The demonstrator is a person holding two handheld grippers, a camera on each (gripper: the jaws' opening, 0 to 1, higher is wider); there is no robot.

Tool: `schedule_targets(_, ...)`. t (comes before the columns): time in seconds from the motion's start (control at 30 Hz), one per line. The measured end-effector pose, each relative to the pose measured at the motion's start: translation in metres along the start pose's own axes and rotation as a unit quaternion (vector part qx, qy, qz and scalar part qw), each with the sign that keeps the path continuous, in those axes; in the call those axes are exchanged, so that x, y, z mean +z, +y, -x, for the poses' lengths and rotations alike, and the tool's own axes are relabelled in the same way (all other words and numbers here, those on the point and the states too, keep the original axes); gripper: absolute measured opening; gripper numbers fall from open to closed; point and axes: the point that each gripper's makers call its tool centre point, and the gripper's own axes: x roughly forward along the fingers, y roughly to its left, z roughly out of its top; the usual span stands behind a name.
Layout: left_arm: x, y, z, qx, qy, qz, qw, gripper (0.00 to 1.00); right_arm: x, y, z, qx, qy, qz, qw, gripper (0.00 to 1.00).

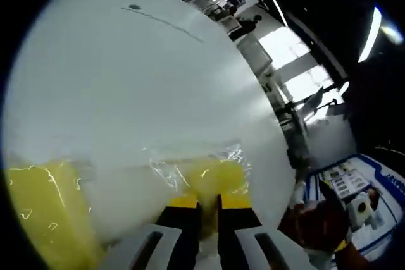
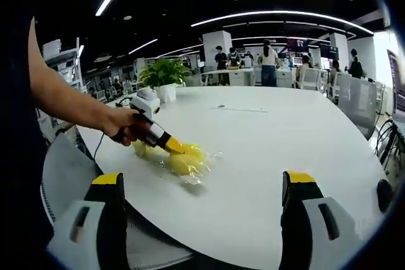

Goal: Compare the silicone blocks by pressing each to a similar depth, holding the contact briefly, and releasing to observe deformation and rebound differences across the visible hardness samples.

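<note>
Yellow silicone blocks (image 2: 183,159), in clear crinkly wrap, lie on white table (image 2: 266,150) near its left edge. Prob. soft, springy; film slippery, so press flat top face. Left gripper (image 1: 209,210) jaws nearly together, tips on a block. Right gripper (image 2: 202,188) jaws wide apart, hanging off the near edge.

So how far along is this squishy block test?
Nothing looks finished. In hand: the left claw, nearly shut, presses a yellow block wrapped in clear plastic. Another yellow block lies beside it, and the right claw hangs open, away from both. Release and comparison remain.
</note>
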Motion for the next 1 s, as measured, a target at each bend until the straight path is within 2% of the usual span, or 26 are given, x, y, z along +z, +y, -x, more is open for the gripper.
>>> schedule_targets(0.03, 0.0, 0.001, 0.0, 0.005, 0.004, -0.009, 0.9999, 0.09, 0.0, -0.001, -0.001, 0.0, 0.001, 0.0, 1.0, 0.97)
schedule_targets(0.07, 0.002, 0.003, 0.0, 0.014, 0.001, -0.041, 0.9991, 0.1, 0.0, -0.002, -0.001, -0.001, 0.002, 0.0, 1.0, 0.97)
schedule_targets(0.13, 0.003, 0.006, 0.0, 0.025, -0.002, -0.074, 0.997, 0.12, 0.001, -0.004, -0.001, -0.003, 0.0, -0.002, 1.0, 0.97)
schedule_targets(0.2, 0.001, 0.006, 0.0, 0.025, 0.001, -0.056, 0.9981, 0.13, 0.003, -0.004, -0.001, -0.004, -0.003, -0.003, 1.0, 0.97)
schedule_targets(0.33, 0.002, 0.008, 0.0, 0.032, -0.002, -0.065, 0.9974, 0.16, 0.002, -0.005, -0.003, -0.002, -0.001, -0.002, 1.0, 0.97)
schedule_targets(0.4, 0.002, 0.009, 0.0, 0.032, -0.001, -0.056, 0.9979, 0.19, 0.003, -0.003, -0.003, -0.001, -0.001, -0.002, 1.0, 0.97)
schedule_targets(0.53, 0.007, 0.02, 0.006, 0.059, -0.009, -0.084, 0.9947, 0.34, 0.002, -0.002, -0.003, 0.001, 0.001, -0.001, 1.0, 0.97)
schedule_targets(0.6, 0.001, 0.006, 0.009, 0.022, 0.001, -0.102, 0.9945, 0.33, 0.001, -0.002, -0.004, 0.003, 0.003, -0.001, 1.0, 0.97)
schedule_targets(0.63, 0.002, -0.007, 0.013, -0.006, -0.005, -0.098, 0.9952, 0.34, 0.002, -0.001, -0.004, 0.003, 0.003, -0.001, 1.0, 0.97)
schedule_targets(0.67, 0.009, -0.01, 0.018, -0.007, -0.022, -0.1, 0.9947, 0.37, 0.002, -0.002, -0.004, 0.003, 0.004, -0.001, 1.0, 0.97)
schedule_targets(0.73, 0.023, -0.019, 0.031, -0.012, -0.059, -0.131, 0.9896, 0.49, 0.004, -0.002, -0.004, 0.002, 0.002, 0.0, 1.0, 0.97)
schedule_targets(0.8, 0.037, -0.036, 0.05, -0.039, -0.097, -0.162, 0.9813, 0.57, 0.004, -0.002, -0.005, 0.002, 0.003, -0.001, 1.0, 0.97)
schedule_targets(0.83, 0.041, -0.042, 0.058, -0.048, -0.108, -0.168, 0.9787, 0.62, 0.004, -0.002, -0.006, 0.003, 0.006, -0.001, 1.0, 0.97)
schedule_targets(0.87, 0.048, -0.047, 0.07, -0.059, -0.126, -0.186, 0.9726, 0.67, 0.004, -0.002, -0.006, 0.005, 0.008, -0.001, 1.0, 0.97)
schedule_targets(0.9, 0.053, -0.049, 0.078, -0.059, -0.137, -0.199, 0.9685, 0.72, 0.004, -0.001, -0.007, 0.006, 0.008, 0.0, 0.9999, 0.97)
schedule_targets(0.93, 0.06, -0.05, 0.092, -0.057, -0.155, -0.222, 0.9609, 0.78, 0.005, 0.0, -0.007, 0.008, 0.007, 0.001, 0.9999, 0.97)
schedule_targets(1.0, 0.068, -0.05, 0.112, -0.054, -0.18, -0.25, 0.9498, 0.87, 0.006, 0.0, -0.008, 0.009, 0.007, 0.002, 0.9999, 0.97)
